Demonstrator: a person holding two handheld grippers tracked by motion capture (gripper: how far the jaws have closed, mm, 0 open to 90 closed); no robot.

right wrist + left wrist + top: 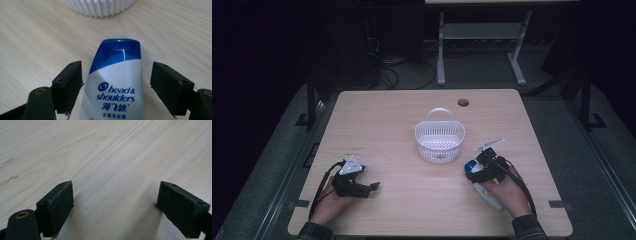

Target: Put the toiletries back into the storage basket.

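A white shampoo bottle [488,196] with a blue cap lies flat on the wooden table at the front right, its cap toward a white plastic basket [439,148]. My right gripper [476,169] is open and straddles the bottle's upper part. In the right gripper view the bottle [115,82] lies between the two jaws with a small gap on each side, and the basket's ribbed wall [100,7] stands just beyond the cap. At the front left my left gripper [371,188] rests low over the table, open, with bare wood between its jaws [115,195].
The basket stands upright at the table's middle with its handle raised. A round cable hole [463,102] sits near the table's far edge. Beyond the table stand a white desk frame [441,55] and cables on a dark floor.
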